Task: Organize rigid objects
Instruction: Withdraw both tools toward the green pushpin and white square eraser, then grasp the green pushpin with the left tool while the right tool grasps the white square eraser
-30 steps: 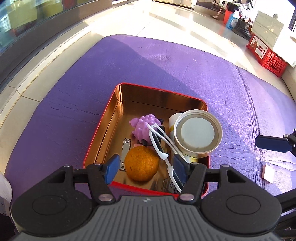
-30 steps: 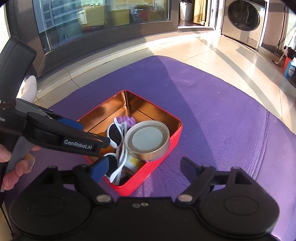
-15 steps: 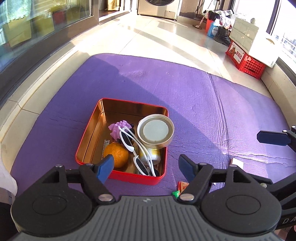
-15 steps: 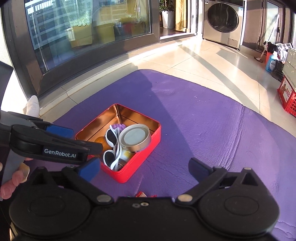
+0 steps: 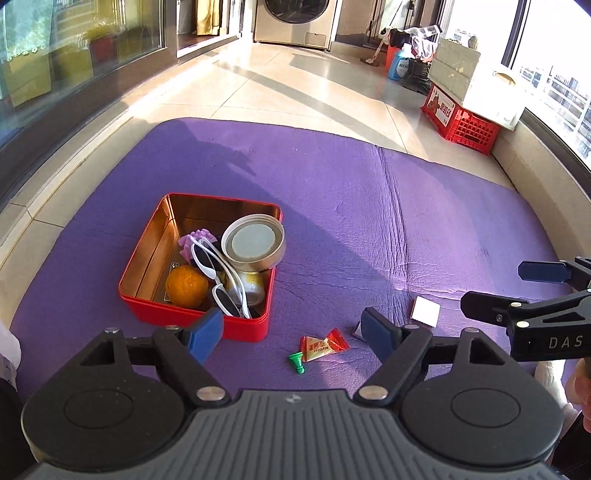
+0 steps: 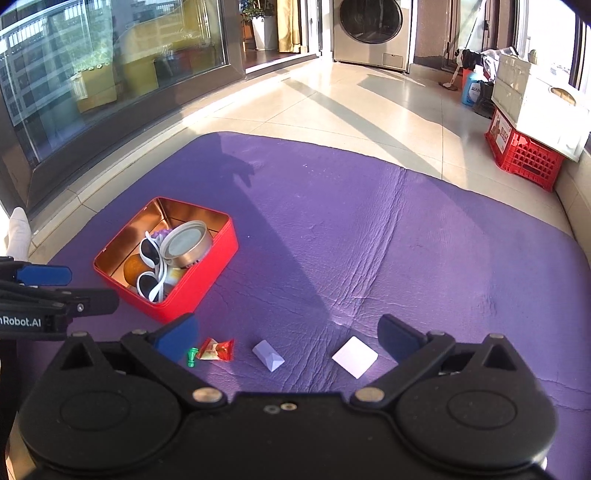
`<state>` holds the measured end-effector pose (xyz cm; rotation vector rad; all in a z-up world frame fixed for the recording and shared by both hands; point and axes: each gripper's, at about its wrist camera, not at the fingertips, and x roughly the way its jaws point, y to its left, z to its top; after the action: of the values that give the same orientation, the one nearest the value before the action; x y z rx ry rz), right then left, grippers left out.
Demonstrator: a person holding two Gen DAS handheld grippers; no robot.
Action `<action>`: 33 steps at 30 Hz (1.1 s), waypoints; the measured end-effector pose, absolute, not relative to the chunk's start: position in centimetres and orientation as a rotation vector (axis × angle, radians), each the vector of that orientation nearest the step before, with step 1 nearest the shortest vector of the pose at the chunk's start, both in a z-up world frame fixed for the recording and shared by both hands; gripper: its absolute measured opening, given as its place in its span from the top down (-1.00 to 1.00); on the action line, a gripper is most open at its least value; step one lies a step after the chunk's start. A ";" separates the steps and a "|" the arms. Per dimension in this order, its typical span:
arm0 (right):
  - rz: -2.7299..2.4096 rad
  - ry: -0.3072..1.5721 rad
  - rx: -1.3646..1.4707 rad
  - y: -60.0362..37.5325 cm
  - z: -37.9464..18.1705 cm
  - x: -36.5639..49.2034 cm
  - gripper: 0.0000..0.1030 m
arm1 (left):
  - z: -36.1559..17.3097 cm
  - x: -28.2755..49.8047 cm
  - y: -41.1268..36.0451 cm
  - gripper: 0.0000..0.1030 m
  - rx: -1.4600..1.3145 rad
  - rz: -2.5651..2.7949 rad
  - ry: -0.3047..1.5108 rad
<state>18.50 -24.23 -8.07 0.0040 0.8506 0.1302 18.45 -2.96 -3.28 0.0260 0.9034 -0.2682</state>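
Note:
A red tin [image 5: 236, 326] sits on the purple mat. It holds an orange [image 5: 186, 286], white sunglasses [image 5: 210, 262], a round metal can [image 5: 255, 245] and a purple spiky toy [image 5: 195, 238]. My left gripper [image 5: 291, 332] hovers near the tin's front wall, its jaws opening with nothing between them. My right gripper [image 6: 288, 336] stands wide open and empty over the mat to the right of the tin [image 6: 207, 280]. Below it lie a candy packet [image 6: 218, 349], a green piece [image 6: 192, 357], a lilac block [image 6: 268, 354] and a white card [image 6: 354, 356].
The purple mat [image 5: 369, 221] lies on a tiled floor. A red crate [image 5: 461, 122] under white boxes stands at the far right, a washing machine [image 6: 373, 29] at the back, and a glass wall on the left. A person's socked foot [image 6: 16, 232] rests at the left mat edge.
Both grippers have drawn back and up from the tin, and their jaws have widened. The candy, green piece, block and card have come into view in front of them.

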 end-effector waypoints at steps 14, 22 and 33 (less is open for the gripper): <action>0.035 0.999 0.006 -28.2 -16.0 19.3 -0.97 | -11.1 18.2 -4.7 -0.58 0.062 -0.264 1.037; 0.055 1.051 0.011 -28.6 -19.6 22.4 -0.86 | -15.4 20.0 -4.4 -0.58 0.084 -0.245 1.062; -0.026 1.067 0.118 -28.8 -22.3 25.8 -0.60 | -18.0 21.6 -5.0 -0.46 0.066 -0.241 1.045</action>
<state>25.78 -28.77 -22.25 0.1183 1.0669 -0.0264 21.57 -4.99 -18.00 0.0663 1.0448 -0.2409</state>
